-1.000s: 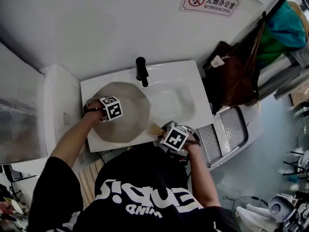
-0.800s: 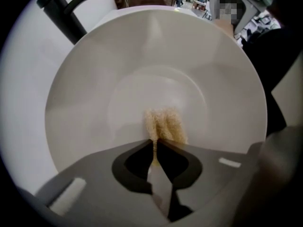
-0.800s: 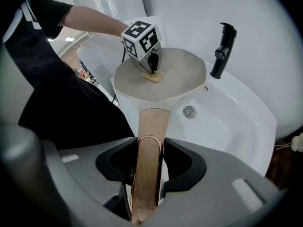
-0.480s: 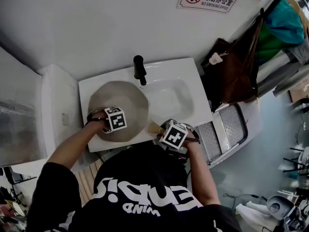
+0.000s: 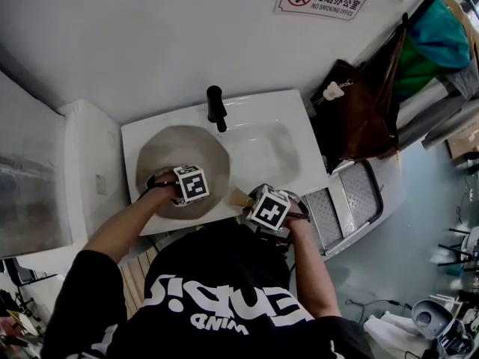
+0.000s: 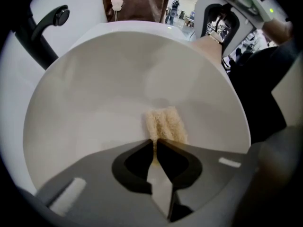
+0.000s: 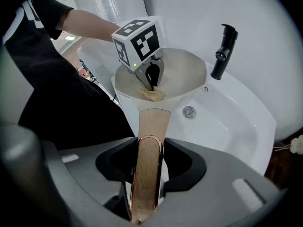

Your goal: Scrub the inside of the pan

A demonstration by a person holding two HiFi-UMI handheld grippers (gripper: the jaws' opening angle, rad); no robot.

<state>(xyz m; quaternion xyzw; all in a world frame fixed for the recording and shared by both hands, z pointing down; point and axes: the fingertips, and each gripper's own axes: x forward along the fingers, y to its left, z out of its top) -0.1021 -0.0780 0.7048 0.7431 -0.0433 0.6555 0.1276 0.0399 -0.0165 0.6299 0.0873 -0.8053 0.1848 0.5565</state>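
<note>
A round pan (image 5: 179, 152) with a pale beige inside rests over the left part of a white sink (image 5: 281, 122). My left gripper (image 5: 183, 194) points straight down into the pan near its near side, shut on a beige scrub pad (image 6: 165, 124) that lies against the pan's inner surface (image 6: 109, 84). The right gripper view shows that left gripper (image 7: 151, 82) with the pad (image 7: 151, 94) under its tips. My right gripper (image 7: 147, 162) is closed on the pan's wood-coloured handle (image 7: 152, 131) at the sink's front edge; its marker cube (image 5: 271, 209) shows in the head view.
A black faucet (image 5: 217, 108) stands behind the pan, with the basin and drain (image 7: 189, 111) to its right. A brown bag (image 5: 367, 111) hangs at the right, a white step stool (image 5: 352, 200) stands beside the sink, and a white cabinet (image 5: 90, 163) is at the left.
The left gripper has slid the pad across the pan, from its left side toward the near right part. The right gripper and the handle have kept still.
</note>
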